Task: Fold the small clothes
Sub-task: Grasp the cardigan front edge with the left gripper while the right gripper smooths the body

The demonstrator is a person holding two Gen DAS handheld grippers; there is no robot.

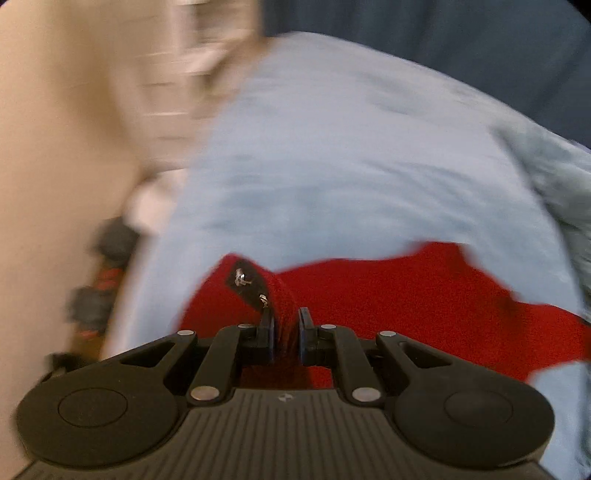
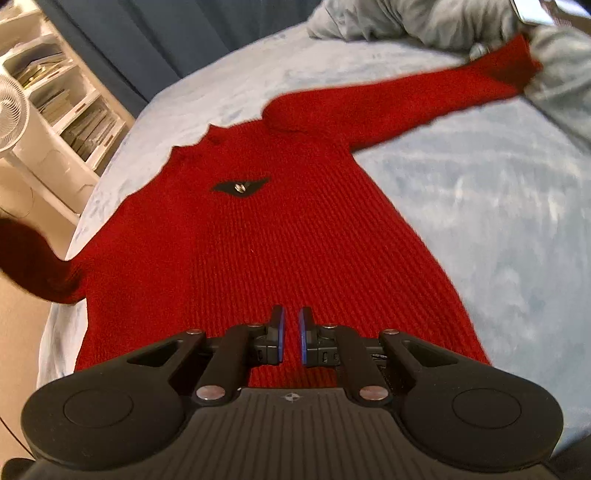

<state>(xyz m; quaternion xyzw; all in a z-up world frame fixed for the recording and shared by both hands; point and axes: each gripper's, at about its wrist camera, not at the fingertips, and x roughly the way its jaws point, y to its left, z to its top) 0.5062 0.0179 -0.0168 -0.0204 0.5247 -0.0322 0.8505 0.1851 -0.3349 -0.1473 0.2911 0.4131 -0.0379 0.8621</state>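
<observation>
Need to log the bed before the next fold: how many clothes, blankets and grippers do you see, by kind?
Red sweater: 1
Grey blanket: 1
Grippers: 2, left gripper pinching the sweater's sleeve, right gripper shut with nothing in it
Total: 4

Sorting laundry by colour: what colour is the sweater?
Red, ribbed knit sweater; clearest in the right wrist view.

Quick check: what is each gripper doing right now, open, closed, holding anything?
Left gripper: closed on a fold of the red sweater.
Right gripper: closed, nothing between its jaws, above the sweater's lower part.
</observation>
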